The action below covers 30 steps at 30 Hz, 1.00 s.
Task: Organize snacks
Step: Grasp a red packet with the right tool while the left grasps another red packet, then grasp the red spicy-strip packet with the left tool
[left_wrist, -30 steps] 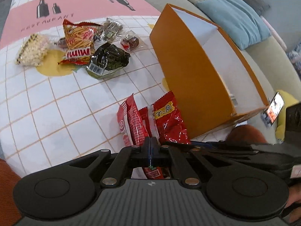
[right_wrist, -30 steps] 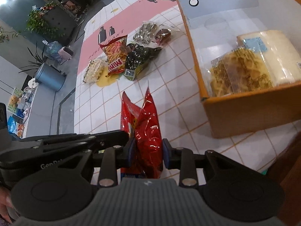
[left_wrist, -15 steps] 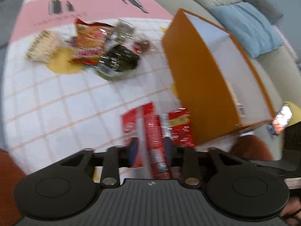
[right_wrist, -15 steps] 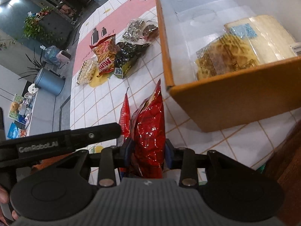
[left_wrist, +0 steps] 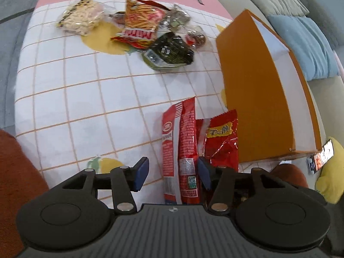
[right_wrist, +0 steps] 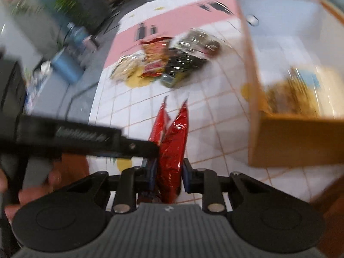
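Observation:
Two red snack packets stand upright near the table's front edge. The striped red packet (left_wrist: 180, 146) is between the fingers of my left gripper (left_wrist: 172, 173), whose jaws are opening; it leans by the right pad and the left pad stands well clear. The yellow-labelled red packet (left_wrist: 222, 137) is just to the right, against the orange box (left_wrist: 258, 90). In the blurred right wrist view my right gripper (right_wrist: 168, 176) is closing, its pads pressing on the red packet (right_wrist: 173, 148). A second red packet (right_wrist: 159, 122) stands pressed against it.
Several loose snacks lie at the far side: a puffed-snack bag (left_wrist: 79, 17), a chips bag (left_wrist: 139, 23), a dark green bag (left_wrist: 169, 51) and small clear bags (left_wrist: 195, 38). The orange box (right_wrist: 290, 142) holds pale packets (right_wrist: 290, 90). A sofa with a blue cushion (left_wrist: 311, 49) lies beyond.
My left gripper was shut at the foot of the red packets and now stands open. The right gripper has swung with its packet, and the box now sits further right in its view.

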Tool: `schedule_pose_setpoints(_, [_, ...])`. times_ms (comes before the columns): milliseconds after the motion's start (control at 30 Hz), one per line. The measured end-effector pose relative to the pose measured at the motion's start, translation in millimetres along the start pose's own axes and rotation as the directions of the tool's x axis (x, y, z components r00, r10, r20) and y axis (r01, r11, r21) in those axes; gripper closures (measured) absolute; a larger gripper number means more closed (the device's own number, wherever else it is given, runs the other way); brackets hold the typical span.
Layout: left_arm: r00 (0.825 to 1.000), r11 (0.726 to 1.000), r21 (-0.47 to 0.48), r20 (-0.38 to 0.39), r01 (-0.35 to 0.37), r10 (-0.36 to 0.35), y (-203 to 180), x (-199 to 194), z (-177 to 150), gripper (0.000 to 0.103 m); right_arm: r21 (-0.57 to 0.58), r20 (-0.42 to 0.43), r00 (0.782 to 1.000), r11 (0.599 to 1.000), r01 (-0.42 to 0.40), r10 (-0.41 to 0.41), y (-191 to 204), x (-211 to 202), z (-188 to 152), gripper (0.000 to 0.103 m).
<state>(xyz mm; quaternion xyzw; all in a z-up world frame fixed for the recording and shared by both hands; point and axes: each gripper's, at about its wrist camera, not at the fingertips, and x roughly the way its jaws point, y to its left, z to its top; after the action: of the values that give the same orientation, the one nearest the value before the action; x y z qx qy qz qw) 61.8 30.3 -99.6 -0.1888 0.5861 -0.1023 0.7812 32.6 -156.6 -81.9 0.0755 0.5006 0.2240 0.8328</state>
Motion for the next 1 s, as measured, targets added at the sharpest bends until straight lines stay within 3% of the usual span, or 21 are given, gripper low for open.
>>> schedule_pose_setpoints(300, [1.000, 0.998, -0.062, 0.008, 0.016, -0.015, 19.6, -5.8, -0.6, 0.040, -0.086, -0.012, 1.000, 0.996, 0.011, -0.013, 18.8, 8.2, 3.0, 0.082])
schedule_pose_setpoints(333, [1.000, 0.998, -0.054, 0.008, 0.007, -0.007, 18.8, -5.3, -0.8, 0.042, -0.085, -0.013, 1.000, 0.996, 0.013, -0.014, 18.6, 8.5, 3.1, 0.082])
schedule_pose_setpoints(467, [1.000, 1.000, -0.012, 0.016, 0.009, -0.009, 14.3, -2.5, -0.9, 0.064, -0.057, -0.018, 1.000, 0.998, 0.014, -0.015, 16.1, 8.2, 3.9, 0.082])
schedule_pose_setpoints(600, [0.999, 1.000, 0.004, 0.017, -0.030, 0.030, 14.9, 0.7, -1.8, 0.066, -0.038, -0.021, 0.999, 0.999, 0.024, -0.025, 14.3, 6.6, 3.3, 0.082])
schedule_pose_setpoints(633, [0.999, 0.999, 0.006, 0.026, -0.046, 0.046, 15.5, -0.6, -2.0, 0.066, -0.035, -0.020, 0.999, 0.999, 0.028, -0.028, 13.9, 6.2, 3.1, 0.082])
schedule_pose_setpoints(733, [0.990, 0.991, 0.025, 0.045, -0.131, 0.130, 16.2, 0.2, -2.4, 0.044, -0.022, -0.016, 0.999, 0.999, 0.033, -0.033, 11.8, 4.4, 2.4, 0.082])
schedule_pose_setpoints(900, [0.989, 0.987, 0.064, 0.033, -0.149, 0.147, 9.8, 12.5, -5.7, 0.032, -0.012, -0.015, 0.999, 1.000, 0.028, -0.028, 9.9, 5.0, 2.9, 0.082])
schedule_pose_setpoints(1000, [0.977, 0.967, 0.139, 0.048, -0.214, 0.209, -2.2, 20.5, -9.9, 0.030, 0.019, -0.008, 0.999, 0.999, 0.045, -0.045, 2.7, 2.6, 3.8, 0.082])
